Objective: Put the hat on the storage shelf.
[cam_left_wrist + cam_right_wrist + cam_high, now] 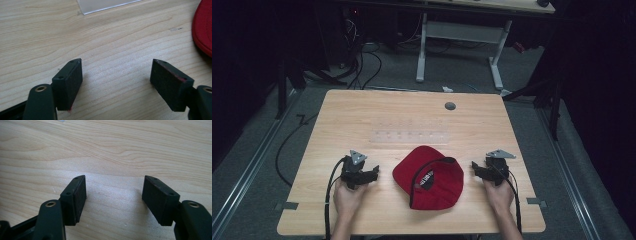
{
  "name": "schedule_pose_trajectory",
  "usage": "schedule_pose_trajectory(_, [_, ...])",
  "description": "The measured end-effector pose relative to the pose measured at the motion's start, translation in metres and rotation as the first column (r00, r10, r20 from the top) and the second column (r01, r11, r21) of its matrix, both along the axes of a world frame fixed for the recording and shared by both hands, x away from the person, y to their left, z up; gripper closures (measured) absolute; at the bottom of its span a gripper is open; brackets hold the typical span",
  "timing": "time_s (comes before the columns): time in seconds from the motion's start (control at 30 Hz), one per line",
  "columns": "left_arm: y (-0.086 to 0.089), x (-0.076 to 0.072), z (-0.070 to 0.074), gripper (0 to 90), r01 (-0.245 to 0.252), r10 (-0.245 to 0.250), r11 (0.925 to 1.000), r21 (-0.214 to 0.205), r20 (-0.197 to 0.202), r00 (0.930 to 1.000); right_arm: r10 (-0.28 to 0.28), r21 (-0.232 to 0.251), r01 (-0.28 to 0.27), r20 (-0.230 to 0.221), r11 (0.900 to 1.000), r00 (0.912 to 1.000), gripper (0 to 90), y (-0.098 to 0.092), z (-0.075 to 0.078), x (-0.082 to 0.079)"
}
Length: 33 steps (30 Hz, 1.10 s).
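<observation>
A red baseball cap [430, 176] lies upside down on the wooden table [362, 115], its dark inside and a label facing up. My left gripper [374, 174] rests on the table just left of the cap, held by a hand, jaws open with nothing between them. In the left gripper view the gripper [116, 75] stands over bare wood and the cap's red edge [203, 27] shows at the far right. My right gripper [474, 168] sits just right of the cap, also open and empty. In the right gripper view its jaws [115, 192] frame bare wood.
A clear plastic strip [409, 136] lies flat on the table beyond the cap, its corner [105, 4] visible in the left gripper view. A grey round cap [450, 106] sits near the table's far edge. Another desk's white legs [422, 47] and cables stand on the floor behind.
</observation>
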<state>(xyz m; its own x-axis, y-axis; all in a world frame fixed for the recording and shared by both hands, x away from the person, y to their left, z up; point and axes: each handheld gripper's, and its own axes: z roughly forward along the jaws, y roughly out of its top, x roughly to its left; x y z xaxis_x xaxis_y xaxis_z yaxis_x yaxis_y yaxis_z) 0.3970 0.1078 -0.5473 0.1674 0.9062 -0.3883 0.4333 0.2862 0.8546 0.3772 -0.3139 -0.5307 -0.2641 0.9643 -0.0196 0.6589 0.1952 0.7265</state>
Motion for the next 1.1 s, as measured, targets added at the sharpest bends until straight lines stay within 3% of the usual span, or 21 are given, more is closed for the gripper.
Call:
schedule_pose_trajectory(0.27, [-0.0001,-0.0003,0.0000,26.3,-0.001,0.001,1.0000,-0.002,0.001,1.0000,-0.017,-0.003,0.017,-0.001,0.9999,0.9999,35.1,0.0025,0.0001,-0.0007])
schedule_pose_trajectory(0.4, [0.0000,-0.0002,0.0000,26.3,-0.002,0.002,1.0000,-0.002,0.000,1.0000,-0.026,-0.048,0.028,0.024,0.9985,0.9994,35.2,0.0074,0.0001,-0.0048])
schedule_pose_trajectory(0.5, [0.0000,-0.0002,0.0000,26.3,-0.002,0.002,1.0000,-0.002,0.000,1.0000,-0.032,-0.001,0.032,-0.007,0.9995,0.9994,34.4,0.0024,0.0004,-0.0036])
schedule_pose_trajectory(0.73, [-0.0001,-0.0002,0.0001,26.3,-0.002,0.002,1.0000,-0.002,0.000,1.0000,-0.029,0.003,0.029,-0.003,0.9996,0.9996,33.3,0.0020,-0.0001,-0.0048])
schedule_pose_trajectory(1.0, [-0.0002,0.0000,0.0001,26.3,-0.003,0.003,1.0000,-0.001,0.000,1.0000,0.019,0.005,-0.019,-0.005,0.9998,0.9998,34.0,0.0015,0.0001,-0.0068])
schedule_pose_trajectory(1.1, [-0.0004,0.0001,0.0002,26.3,-0.005,0.005,1.0000,-0.004,0.000,1.0000,0.033,0.028,-0.033,-0.005,0.9991,0.9994,36.8,0.0000,0.0005,-0.0077])
